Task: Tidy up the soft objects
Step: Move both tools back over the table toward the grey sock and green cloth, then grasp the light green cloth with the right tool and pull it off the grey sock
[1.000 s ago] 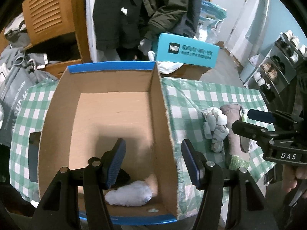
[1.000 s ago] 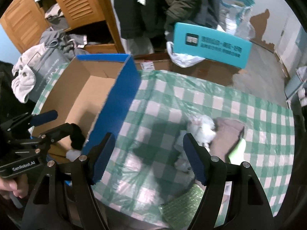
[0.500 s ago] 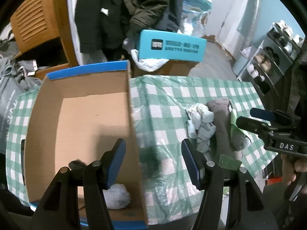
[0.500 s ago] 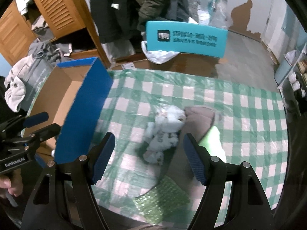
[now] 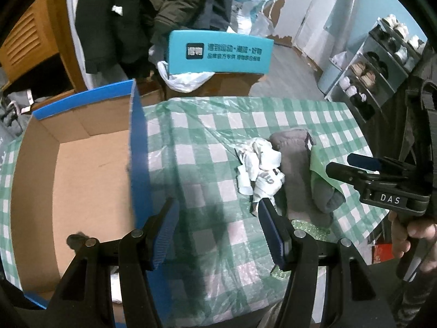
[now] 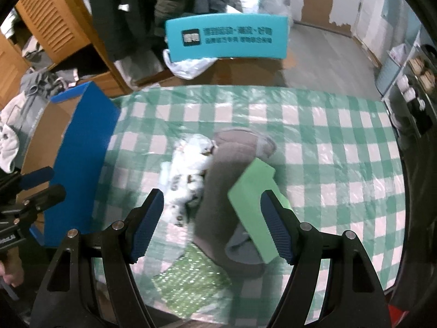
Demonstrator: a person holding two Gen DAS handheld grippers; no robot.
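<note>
Soft things heaped on the green-checked tablecloth (image 5: 207, 125), both tools empty.
Left view: left gripper (image 5: 218, 231) gapes beside the blue-edged cardboard box (image 5: 138, 147). Right view: right gripper (image 6: 211, 225) spread above white crumpled cloth (image 6: 191, 164), grey sock (image 6: 224, 191), green foam block (image 6: 252, 191).

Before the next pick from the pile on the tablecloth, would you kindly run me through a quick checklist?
1. Right tongs open and empty: ok.
2. Left tongs open and empty: ok.
3. Pile in reach of the right tongs: ok; green sponge and grey cloth lie just ahead of them.
4. White cloth free of the box: ok, apart.
5. Room in the box: ok, floor mostly bare in the left view.
6. Green sponge lying clear of the grey cloth: not ok, it rests on it.
</note>
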